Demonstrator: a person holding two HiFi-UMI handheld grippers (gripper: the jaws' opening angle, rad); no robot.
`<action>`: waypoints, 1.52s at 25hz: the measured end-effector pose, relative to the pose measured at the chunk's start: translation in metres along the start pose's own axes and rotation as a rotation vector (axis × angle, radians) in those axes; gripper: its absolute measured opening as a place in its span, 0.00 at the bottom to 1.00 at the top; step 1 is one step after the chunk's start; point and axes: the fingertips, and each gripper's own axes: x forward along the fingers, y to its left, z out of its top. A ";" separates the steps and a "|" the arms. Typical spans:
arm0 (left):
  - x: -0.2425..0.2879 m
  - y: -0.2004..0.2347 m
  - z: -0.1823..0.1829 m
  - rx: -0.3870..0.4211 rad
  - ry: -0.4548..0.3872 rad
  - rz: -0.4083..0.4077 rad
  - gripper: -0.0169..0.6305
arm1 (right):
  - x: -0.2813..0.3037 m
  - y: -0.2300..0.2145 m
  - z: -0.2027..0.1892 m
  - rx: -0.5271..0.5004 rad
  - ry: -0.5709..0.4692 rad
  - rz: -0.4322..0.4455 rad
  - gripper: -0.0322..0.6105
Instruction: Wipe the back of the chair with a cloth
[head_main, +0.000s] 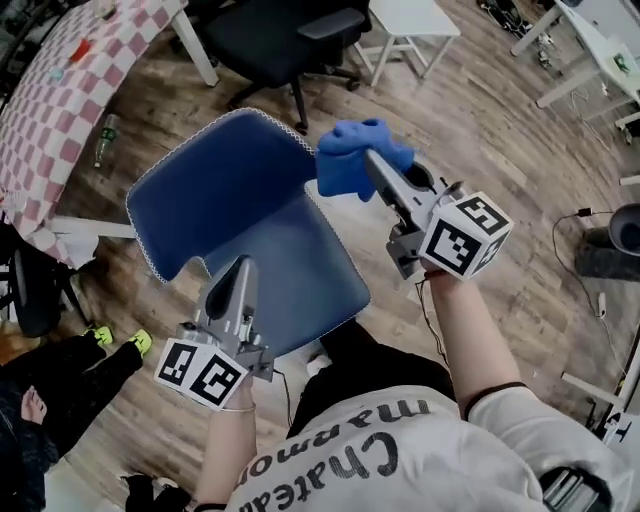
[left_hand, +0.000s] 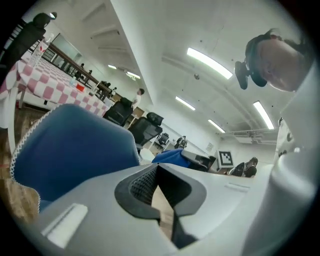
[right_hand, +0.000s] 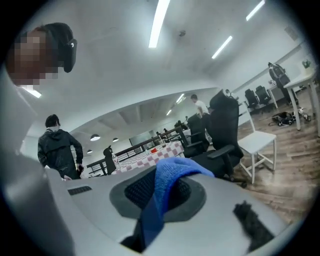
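Note:
The blue chair (head_main: 215, 185) has a white-stitched edge; its backrest is at upper left and its seat (head_main: 300, 275) below me. My right gripper (head_main: 372, 160) is shut on a blue cloth (head_main: 355, 158), which hangs bunched at the backrest's upper right corner. In the right gripper view the cloth (right_hand: 167, 185) drapes out from between the dark pads. My left gripper (head_main: 240, 268) hovers over the seat's front left, jaws together and holding nothing. In the left gripper view the backrest (left_hand: 70, 150) rises at left, with the cloth (left_hand: 172, 157) behind the closed pads (left_hand: 142, 182).
A black office chair (head_main: 290, 40) and a white stool (head_main: 410, 25) stand beyond the blue chair. A pink checkered table (head_main: 70, 80) is at far left, with a bottle (head_main: 105, 140) on the wooden floor beside it. Another person's feet (head_main: 120, 340) are at lower left. Cables (head_main: 590, 230) lie at right.

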 end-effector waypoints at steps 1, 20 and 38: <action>-0.012 -0.012 0.007 0.015 -0.027 -0.016 0.03 | -0.008 0.015 -0.002 -0.003 0.007 0.005 0.12; -0.293 -0.129 0.052 0.260 -0.361 0.133 0.03 | -0.133 0.301 -0.018 -0.149 0.072 0.270 0.12; -0.273 -0.199 0.047 0.244 -0.382 0.073 0.03 | -0.203 0.286 0.029 -0.245 0.060 0.260 0.12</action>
